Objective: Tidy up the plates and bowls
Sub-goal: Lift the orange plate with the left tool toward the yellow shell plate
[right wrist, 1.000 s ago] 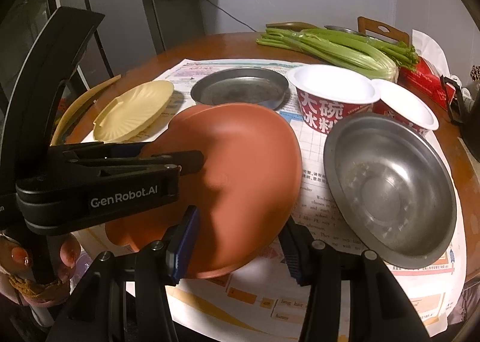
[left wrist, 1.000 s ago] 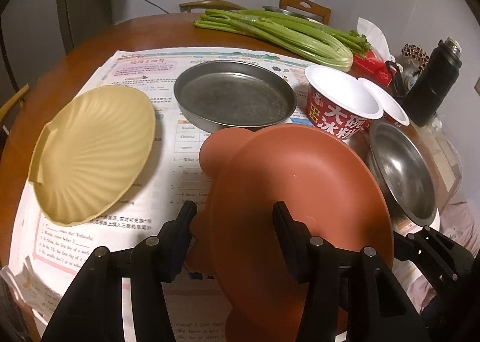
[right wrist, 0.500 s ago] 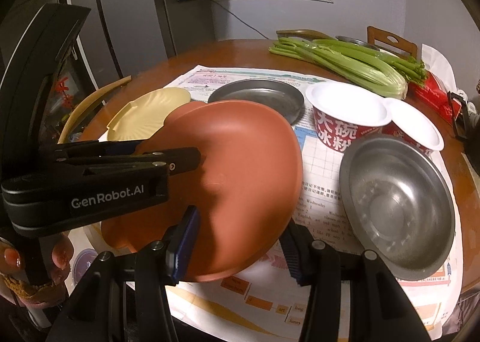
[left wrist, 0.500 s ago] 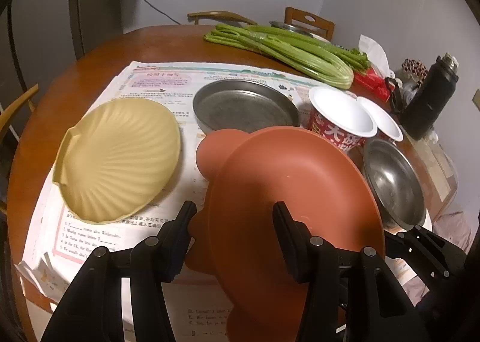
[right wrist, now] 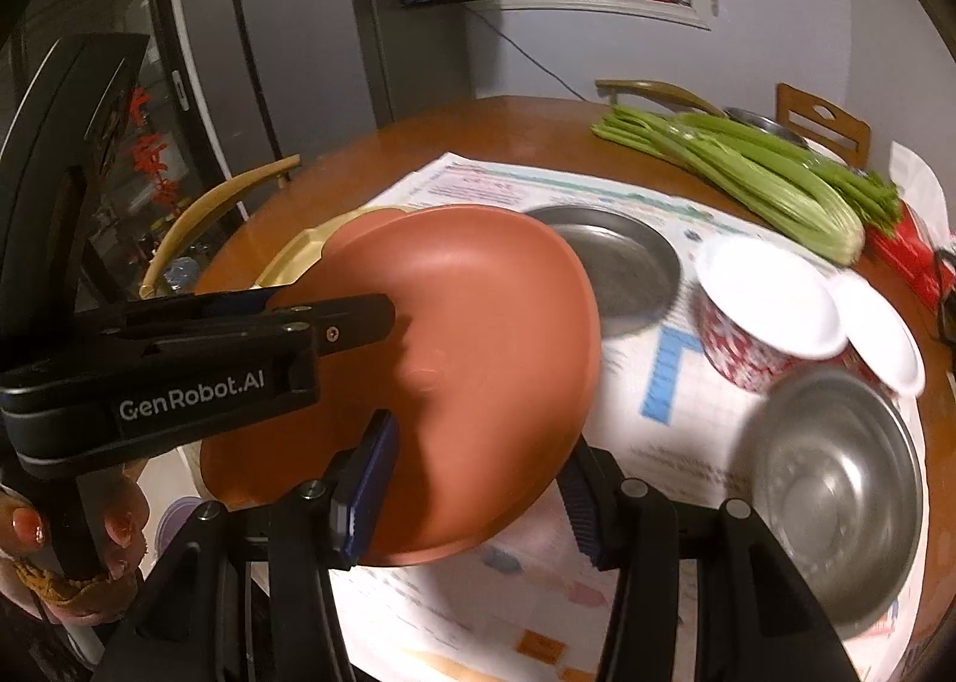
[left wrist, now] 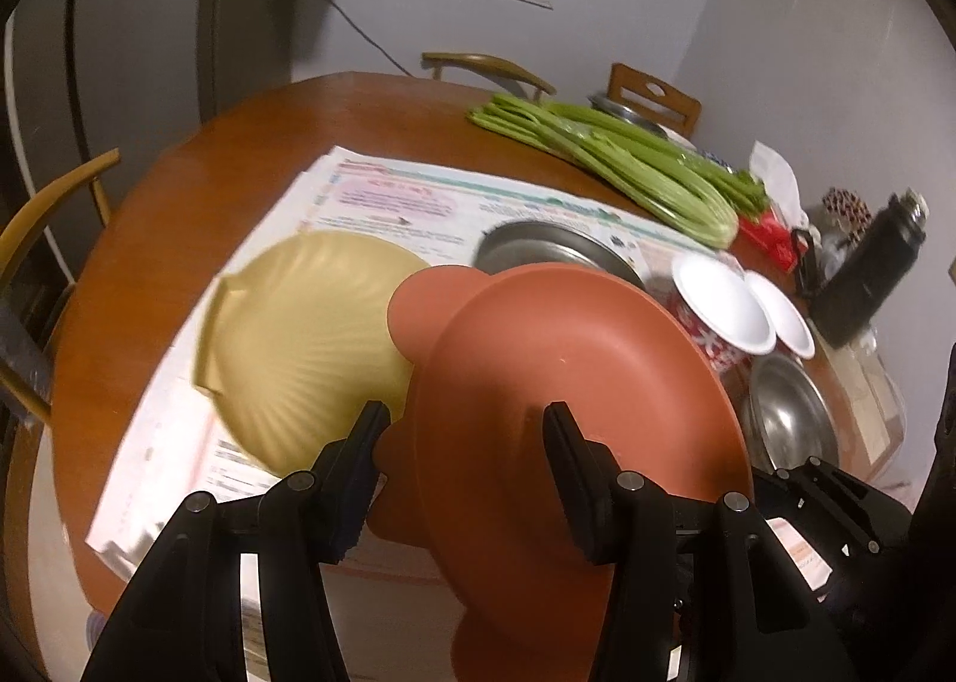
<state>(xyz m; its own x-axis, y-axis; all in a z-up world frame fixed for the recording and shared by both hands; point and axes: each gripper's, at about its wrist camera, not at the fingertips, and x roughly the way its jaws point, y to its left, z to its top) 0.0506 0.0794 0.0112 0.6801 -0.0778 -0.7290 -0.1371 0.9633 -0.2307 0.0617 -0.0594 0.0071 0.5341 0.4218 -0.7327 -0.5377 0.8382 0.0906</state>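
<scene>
Newspaper-covered round table (left wrist: 149, 239) filled both views; at bottom centre of each, the left gripper (left wrist: 460, 446) and right gripper (right wrist: 478, 458) each clamped the terracotta plate (left wrist: 573, 383) by its near rim, holding it tilted above the paper. It looked light, stiff, smooth, likely slippery; beyond, centre-left, lay the yellow shell plate (left wrist: 299, 335)

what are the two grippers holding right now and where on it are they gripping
Both hold the terracotta-coloured round plastic plate, lifted and tilted above the table. The left gripper clamps its near-left rim; the right gripper clamps its near edge.
</scene>
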